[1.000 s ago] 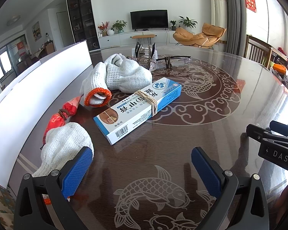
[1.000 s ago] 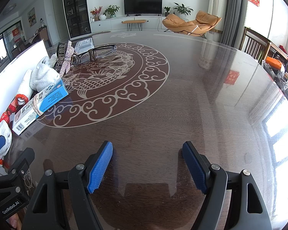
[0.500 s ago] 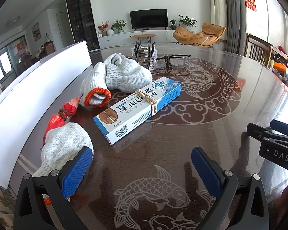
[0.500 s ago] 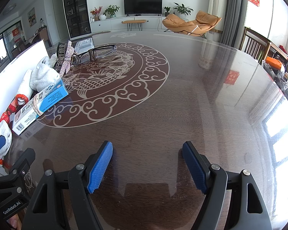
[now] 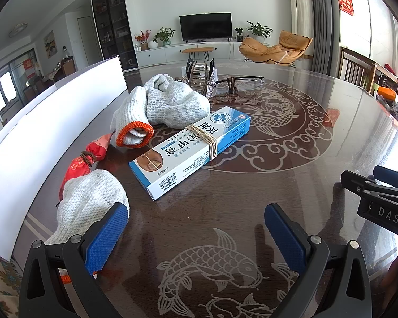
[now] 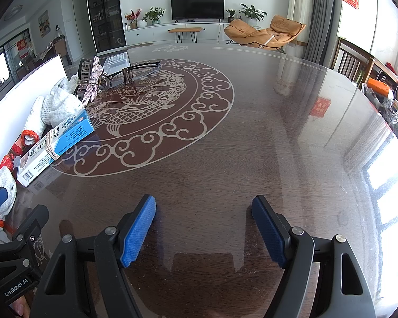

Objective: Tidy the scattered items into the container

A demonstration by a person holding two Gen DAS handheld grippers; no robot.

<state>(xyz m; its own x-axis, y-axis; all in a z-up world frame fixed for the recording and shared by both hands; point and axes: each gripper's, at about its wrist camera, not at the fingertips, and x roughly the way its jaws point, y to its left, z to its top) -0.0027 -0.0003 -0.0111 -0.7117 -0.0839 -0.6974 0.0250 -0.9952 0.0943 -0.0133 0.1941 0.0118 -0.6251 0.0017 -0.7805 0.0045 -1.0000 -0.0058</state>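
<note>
Left wrist view is showing the left tool point(image 5: 196, 228) hovering released above the tabletop point(image 5: 291, 159), with a blue-and-white box point(image 5: 191, 151) lying at 12 o'clock ahead, a near glove point(image 5: 90, 201) touching the left finger at 10 o'clock, another glove point(image 5: 161, 108) farther at 11 o'clock, and the white container point(image 5: 53, 132) running along 9 to 11 o'clock. Right wrist view is showing the right tool point(image 6: 204, 228) also released over bare tabletop point(image 6: 252, 132), the box point(image 6: 58, 143) lying well apart at 10 o'clock.
</note>
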